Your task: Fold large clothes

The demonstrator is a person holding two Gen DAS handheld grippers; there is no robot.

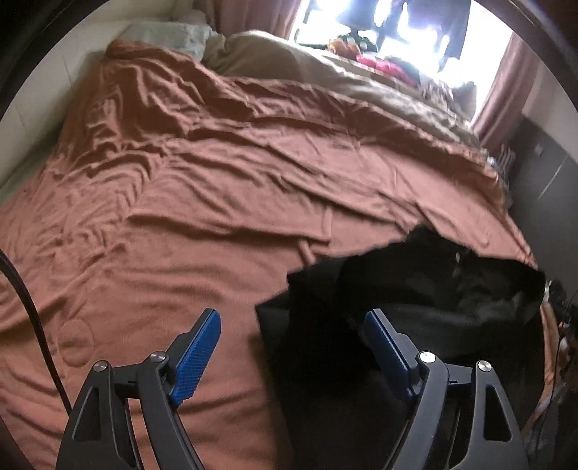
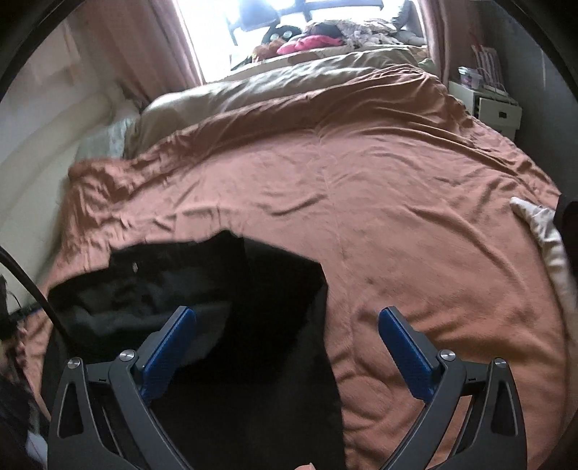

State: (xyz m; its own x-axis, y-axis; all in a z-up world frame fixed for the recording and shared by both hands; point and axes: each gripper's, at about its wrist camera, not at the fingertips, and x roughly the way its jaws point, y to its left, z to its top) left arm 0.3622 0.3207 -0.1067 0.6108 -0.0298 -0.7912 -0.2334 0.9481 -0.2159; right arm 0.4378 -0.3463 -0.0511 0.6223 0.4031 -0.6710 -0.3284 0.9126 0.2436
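Black garment [image 1: 397, 325] lying crumpled on the brown sheet [image 1: 216, 202] of a bed, near its close edge; in the left wrist view it fills the lower right, in the right wrist view [image 2: 253, 343] the lower left, so it sits between the two grippers. Left gripper [image 1: 292, 321] spread wide, nothing between its blue pads [image 1: 197, 358]; it hovers with one finger over bare sheet and the other over the cloth. Right gripper [image 2: 287, 320] likewise spread and empty, its left finger over the garment, its right over the sheet. Whether either touches the fabric cannot be told.

Handling, as a judgement: the cloth looks soft, limp and fairly thick, with folded-over layers and an irregular outline; it will sag and drape when lifted, not hold shape; no fragility; a pale spot [image 2: 135, 266], perhaps a button or rivet, shows near the far part. The dark fabric hides seams and hems, so the type of garment is uncertain. Best hold: pinch a single-layer outer edge or corner with each gripper, well apart, so the piece spreads flat under its own weight; gripping the bunched middle would likely gather several layers. The wrinkled sheet beneath may be caught along with the cloth.

A pale cloth [image 2: 542, 231] lies at the right edge of the bed; window [image 2: 289, 21] and curtains [image 2: 144, 39] beyond.
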